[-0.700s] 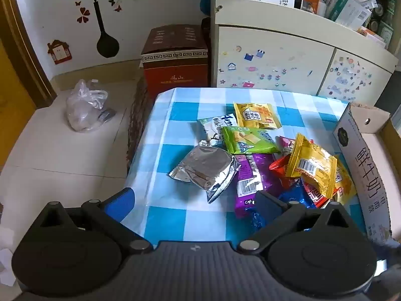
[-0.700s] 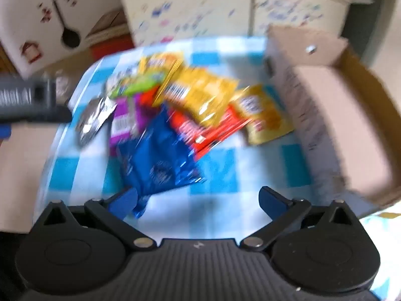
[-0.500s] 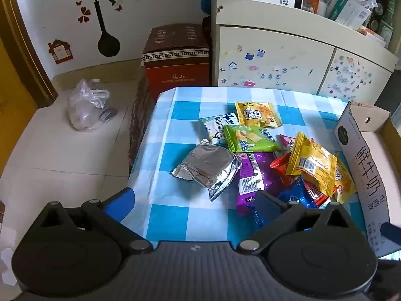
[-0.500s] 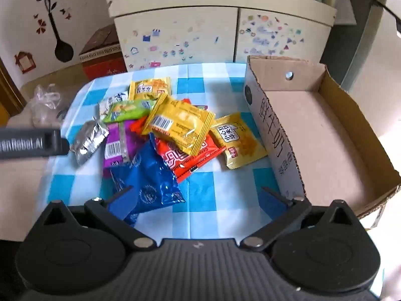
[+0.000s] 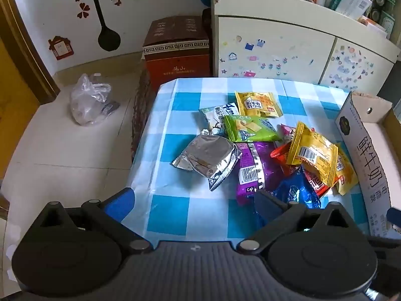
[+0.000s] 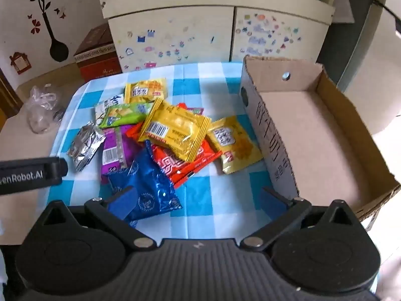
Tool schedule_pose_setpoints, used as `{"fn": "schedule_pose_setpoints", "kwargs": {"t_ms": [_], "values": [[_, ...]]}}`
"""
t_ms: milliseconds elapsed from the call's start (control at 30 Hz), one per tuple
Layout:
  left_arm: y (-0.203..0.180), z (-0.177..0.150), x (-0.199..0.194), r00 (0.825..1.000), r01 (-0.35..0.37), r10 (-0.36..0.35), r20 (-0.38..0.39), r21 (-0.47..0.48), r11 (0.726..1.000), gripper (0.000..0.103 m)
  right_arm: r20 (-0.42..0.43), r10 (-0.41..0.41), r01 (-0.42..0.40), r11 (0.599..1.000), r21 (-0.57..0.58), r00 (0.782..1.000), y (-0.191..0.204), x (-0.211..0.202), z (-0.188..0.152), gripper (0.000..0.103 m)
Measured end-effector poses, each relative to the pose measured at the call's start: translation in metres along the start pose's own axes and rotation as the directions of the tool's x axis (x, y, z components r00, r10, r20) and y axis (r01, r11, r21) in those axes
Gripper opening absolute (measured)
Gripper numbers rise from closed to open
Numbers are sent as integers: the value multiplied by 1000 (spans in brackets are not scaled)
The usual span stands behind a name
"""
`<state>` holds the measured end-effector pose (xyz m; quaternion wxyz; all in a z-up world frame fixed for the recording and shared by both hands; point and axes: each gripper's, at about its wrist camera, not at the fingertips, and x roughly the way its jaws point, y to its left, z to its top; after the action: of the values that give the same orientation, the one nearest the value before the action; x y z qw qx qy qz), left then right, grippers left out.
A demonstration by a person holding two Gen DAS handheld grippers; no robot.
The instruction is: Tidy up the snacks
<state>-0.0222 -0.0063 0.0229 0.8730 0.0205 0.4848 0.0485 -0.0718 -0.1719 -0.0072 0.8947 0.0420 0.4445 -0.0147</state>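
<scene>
- Snacks lie heaped on the checked tablecloth (image 6: 205, 200), beside the empty cardboard box (image 6: 325, 130).
- We hold both claws spread, gripping nothing (right gripper (image 6: 198, 198) nearer): blue packet (image 6: 150, 188) lies just ahead-left.

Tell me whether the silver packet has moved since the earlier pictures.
No. The silver packet still lies on the same checks of the tablecloth, touching the purple packet; only the camera has shifted.
</scene>
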Motion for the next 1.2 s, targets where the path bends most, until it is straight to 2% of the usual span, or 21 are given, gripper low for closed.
{"fn": "schedule_pose_setpoints", "kwargs": {"t_ms": [100, 233, 400, 1200], "values": [[-2, -1, 2, 1000, -22, 22, 1, 9, 1000, 103, 3, 4, -4, 999, 40, 1000, -5, 3, 2, 102], [-3, -3, 3, 999, -31, 31, -6, 14, 999, 103, 13, -58, 57, 997, 61, 998, -7, 2, 5, 102], [-6, -5, 5, 999, -36, 36, -16, 25, 999, 103, 16, -75, 74, 995, 61, 997, -7, 1, 5, 102], [-10, -6, 5, 999, -29, 30, -18, 31, 999, 103, 9, -72, 72, 996, 54, 997, -2, 1, 6, 102]]}}
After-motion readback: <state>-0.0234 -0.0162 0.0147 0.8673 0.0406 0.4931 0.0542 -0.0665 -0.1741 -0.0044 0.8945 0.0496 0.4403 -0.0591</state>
